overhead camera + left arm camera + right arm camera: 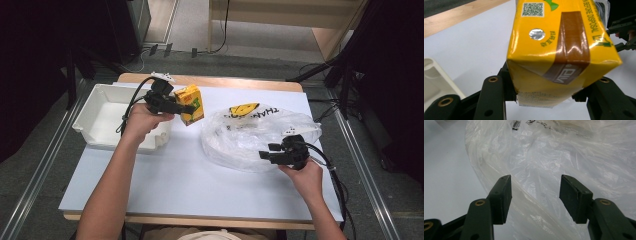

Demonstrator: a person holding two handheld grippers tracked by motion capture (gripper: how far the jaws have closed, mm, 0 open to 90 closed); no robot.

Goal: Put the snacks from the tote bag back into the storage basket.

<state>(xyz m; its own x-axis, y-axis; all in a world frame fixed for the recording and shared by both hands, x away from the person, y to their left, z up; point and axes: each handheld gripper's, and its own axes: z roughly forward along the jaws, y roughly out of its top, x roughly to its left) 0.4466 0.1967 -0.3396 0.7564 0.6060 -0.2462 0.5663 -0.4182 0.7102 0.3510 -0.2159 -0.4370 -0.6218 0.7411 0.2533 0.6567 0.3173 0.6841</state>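
Left hand-held gripper (181,107) pinching juice carton (191,103) mid-carry btwn plastic bag (255,135) & white bin (100,117); right hand-held gripper (535,195) spread at the bag; next prob. lower carton into bin.

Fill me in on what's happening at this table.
A person works with a gripper in each hand. The left gripper is clamped on a yellow drink carton, holding it in the air between the white bin and the clear plastic bag. The right gripper is open, its jaws at the near edge of the bag and not pinching it. The bag lies crumpled on the white tabletop.
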